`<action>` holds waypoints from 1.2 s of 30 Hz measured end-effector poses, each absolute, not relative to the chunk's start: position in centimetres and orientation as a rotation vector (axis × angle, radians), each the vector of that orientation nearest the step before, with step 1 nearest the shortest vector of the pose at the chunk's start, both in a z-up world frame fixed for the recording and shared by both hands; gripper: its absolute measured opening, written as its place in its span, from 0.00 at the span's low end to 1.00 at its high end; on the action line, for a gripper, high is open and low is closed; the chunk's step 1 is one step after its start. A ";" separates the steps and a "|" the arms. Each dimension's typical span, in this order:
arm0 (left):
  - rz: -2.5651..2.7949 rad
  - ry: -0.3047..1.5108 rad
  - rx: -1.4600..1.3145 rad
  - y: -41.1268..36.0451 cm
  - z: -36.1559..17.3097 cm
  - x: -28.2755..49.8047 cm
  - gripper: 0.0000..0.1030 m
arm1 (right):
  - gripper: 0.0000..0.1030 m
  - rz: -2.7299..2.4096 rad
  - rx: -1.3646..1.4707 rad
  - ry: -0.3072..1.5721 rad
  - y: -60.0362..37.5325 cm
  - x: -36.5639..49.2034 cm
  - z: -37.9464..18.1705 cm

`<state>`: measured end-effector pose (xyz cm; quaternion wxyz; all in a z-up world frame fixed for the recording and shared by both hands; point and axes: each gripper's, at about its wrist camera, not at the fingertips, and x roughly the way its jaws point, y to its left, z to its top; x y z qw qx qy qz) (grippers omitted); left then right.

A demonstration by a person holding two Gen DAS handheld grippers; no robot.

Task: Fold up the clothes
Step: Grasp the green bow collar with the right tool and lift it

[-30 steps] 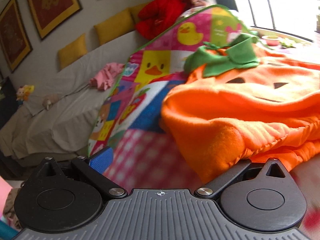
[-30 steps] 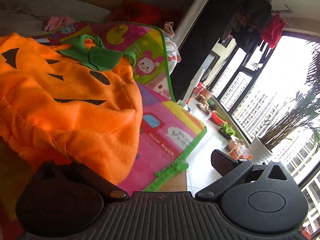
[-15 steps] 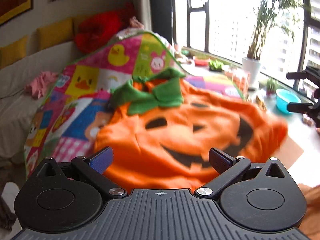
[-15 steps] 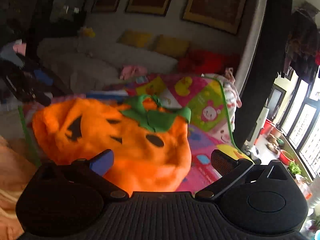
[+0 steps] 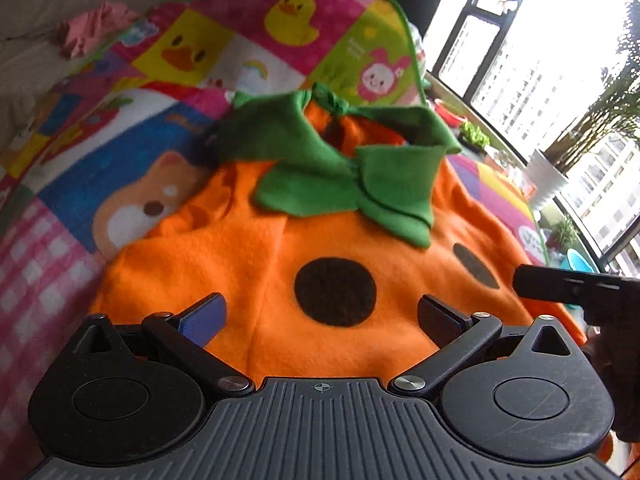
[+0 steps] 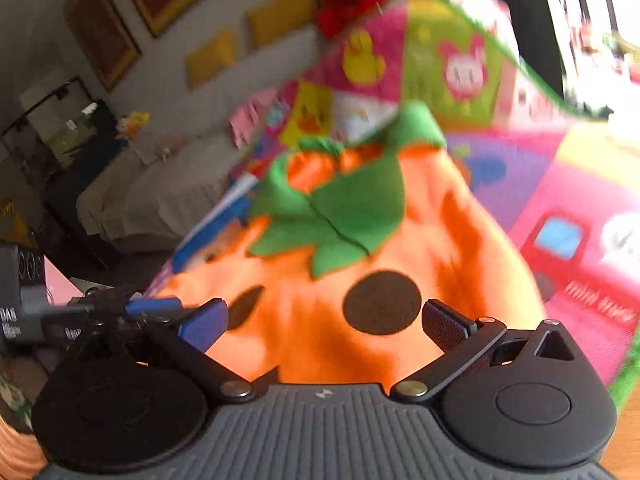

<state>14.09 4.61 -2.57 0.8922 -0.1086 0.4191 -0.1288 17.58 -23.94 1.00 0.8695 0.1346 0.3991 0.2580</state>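
Note:
An orange fleece pumpkin costume (image 5: 248, 264) with a green leaf collar (image 5: 344, 168) and black dots lies on a colourful cartoon blanket (image 5: 168, 52). My left gripper (image 5: 320, 320) is open and empty, just above the costume's near part. My right gripper (image 6: 324, 322) is open and empty, over the same costume (image 6: 440, 240), whose collar (image 6: 352, 208) points away. The right gripper's finger shows at the right edge of the left wrist view (image 5: 560, 286). The right wrist view is blurred.
The blanket (image 6: 560, 184) covers the surface. A grey-covered sofa (image 6: 168, 184) with yellow cushions (image 6: 280, 20) and a red cushion stands behind. A pink garment (image 5: 92, 28) lies on the sofa. Windows and potted plants (image 5: 548, 176) are at the right.
Both grippers have come down closer over the costume. The costume now shows round black dots instead of the jack-o'-lantern face.

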 end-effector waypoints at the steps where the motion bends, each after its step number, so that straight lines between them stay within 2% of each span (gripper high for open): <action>1: -0.272 0.889 -0.227 4.8 -3.1 14.4 1.00 | 1.00 0.525 0.283 0.860 -23.9 18.0 0.3; 9: -0.307 0.915 -0.261 5.4 -3.3 14.7 1.00 | 1.00 0.489 0.350 0.973 -23.8 21.2 -2.3; 15: -0.301 0.915 -0.179 4.2 -3.3 14.6 1.00 | 1.00 0.449 0.367 0.952 -23.5 20.4 -2.7; 20: -0.312 0.904 -0.188 4.5 -2.7 15.0 1.00 | 1.00 0.453 0.258 0.950 -22.2 20.8 -2.0; 23: -0.297 0.862 -0.218 5.5 -1.5 16.0 1.00 | 1.00 0.473 0.135 0.823 -21.1 20.9 0.2; 27: -0.177 0.793 -0.175 6.7 -0.1 18.3 1.00 | 1.00 0.417 -0.210 0.553 -18.2 21.8 3.6; 30: -0.123 0.760 -0.156 7.1 0.5 19.8 1.00 | 1.00 0.378 -0.375 0.493 -15.6 25.2 3.8; 31: -0.112 0.752 -0.155 7.2 0.7 20.2 1.00 | 0.98 0.354 -0.375 0.509 -15.2 26.9 3.4; 32: -0.111 0.750 -0.159 7.3 0.8 20.3 1.00 | 0.91 0.331 -0.374 0.525 -14.7 28.7 2.9; 34: -0.108 0.755 -0.153 7.2 0.8 20.4 1.00 | 0.84 0.287 -0.350 0.575 -14.2 32.2 1.7; 36: -0.104 0.763 -0.142 7.1 0.8 20.4 1.00 | 0.74 0.253 -0.301 0.647 -14.3 35.3 -0.1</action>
